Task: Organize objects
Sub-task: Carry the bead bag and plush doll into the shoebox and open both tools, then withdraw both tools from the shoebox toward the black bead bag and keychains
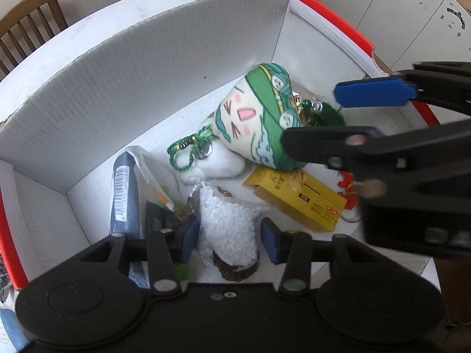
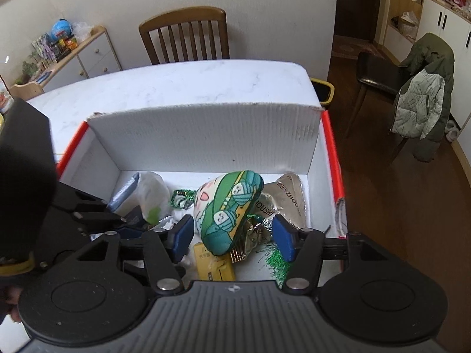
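White corrugated card walls a red-edged box (image 2: 206, 135) on a marbled white table (image 2: 176, 85). At its left, the left gripper (image 1: 229, 236) hangs with fingers apart astride a clear bag of white pellets (image 1: 229, 223), gripping nothing. Further right, the right gripper (image 2: 234, 235), fingers wide and empty, brackets a green-banded plush sachet (image 2: 226, 209) lying on a yellow carton (image 2: 215, 264). A grab risks snagging the sachet's green cord (image 1: 185, 153) or splitting the thin bag; the grippers, close together, could collide. Behind stand a wooden chair (image 2: 185, 35) and, right, a draped jacket (image 2: 424, 94).
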Demonstrator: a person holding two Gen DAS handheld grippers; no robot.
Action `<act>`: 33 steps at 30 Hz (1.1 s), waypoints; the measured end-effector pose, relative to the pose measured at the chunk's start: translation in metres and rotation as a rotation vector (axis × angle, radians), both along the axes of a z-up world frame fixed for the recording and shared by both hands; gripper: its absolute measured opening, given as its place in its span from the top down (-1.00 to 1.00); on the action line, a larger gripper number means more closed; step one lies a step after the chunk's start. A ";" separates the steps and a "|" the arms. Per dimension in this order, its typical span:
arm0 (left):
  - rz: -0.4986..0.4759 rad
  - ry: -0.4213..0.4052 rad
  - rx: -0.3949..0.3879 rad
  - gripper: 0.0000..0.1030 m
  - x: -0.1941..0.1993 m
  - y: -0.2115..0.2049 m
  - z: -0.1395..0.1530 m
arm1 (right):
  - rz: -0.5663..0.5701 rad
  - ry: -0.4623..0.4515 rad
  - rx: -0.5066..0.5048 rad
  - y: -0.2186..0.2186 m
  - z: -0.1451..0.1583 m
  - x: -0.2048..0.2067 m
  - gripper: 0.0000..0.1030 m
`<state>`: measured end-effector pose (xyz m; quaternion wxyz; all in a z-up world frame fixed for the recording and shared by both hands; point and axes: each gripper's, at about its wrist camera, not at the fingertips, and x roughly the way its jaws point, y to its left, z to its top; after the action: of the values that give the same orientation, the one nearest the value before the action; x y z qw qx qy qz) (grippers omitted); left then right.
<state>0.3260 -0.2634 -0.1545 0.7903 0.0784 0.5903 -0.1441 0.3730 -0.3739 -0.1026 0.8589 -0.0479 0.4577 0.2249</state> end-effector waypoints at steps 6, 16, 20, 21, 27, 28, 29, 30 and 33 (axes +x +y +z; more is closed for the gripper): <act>0.001 -0.061 0.002 -0.38 -0.011 0.001 0.011 | -0.002 -0.030 0.035 -0.011 0.021 -0.013 -0.23; 0.055 -0.164 -0.071 -0.74 -0.038 0.009 0.048 | 0.018 -0.084 0.104 -0.023 0.054 -0.039 -0.34; 0.086 -0.224 -0.072 -0.76 -0.052 0.013 0.071 | 0.044 -0.121 0.136 -0.027 0.068 -0.050 -0.38; 0.098 -0.238 -0.073 -0.76 -0.054 0.005 0.077 | 0.052 -0.134 0.141 -0.029 0.072 -0.053 -0.43; 0.181 -0.306 -0.099 -0.79 -0.075 0.029 0.101 | 0.085 -0.177 0.180 -0.032 0.086 -0.069 -0.46; 0.193 -0.319 -0.100 -0.81 -0.081 0.034 0.106 | 0.090 -0.180 0.184 -0.032 0.088 -0.070 -0.46; 0.206 -0.331 -0.101 -0.82 -0.086 0.038 0.111 | 0.097 -0.184 0.191 -0.030 0.090 -0.073 -0.46; 0.218 -0.342 -0.104 -0.83 -0.091 0.043 0.115 | 0.108 -0.189 0.199 -0.029 0.092 -0.074 -0.47; 0.256 -0.367 -0.112 -0.87 -0.103 0.057 0.124 | 0.132 -0.198 0.215 -0.024 0.096 -0.081 -0.51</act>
<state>0.2227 -0.2069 -0.0303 0.8994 -0.0164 0.4328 -0.0587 0.2924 -0.3982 -0.0070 0.8834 -0.0076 0.3399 0.3227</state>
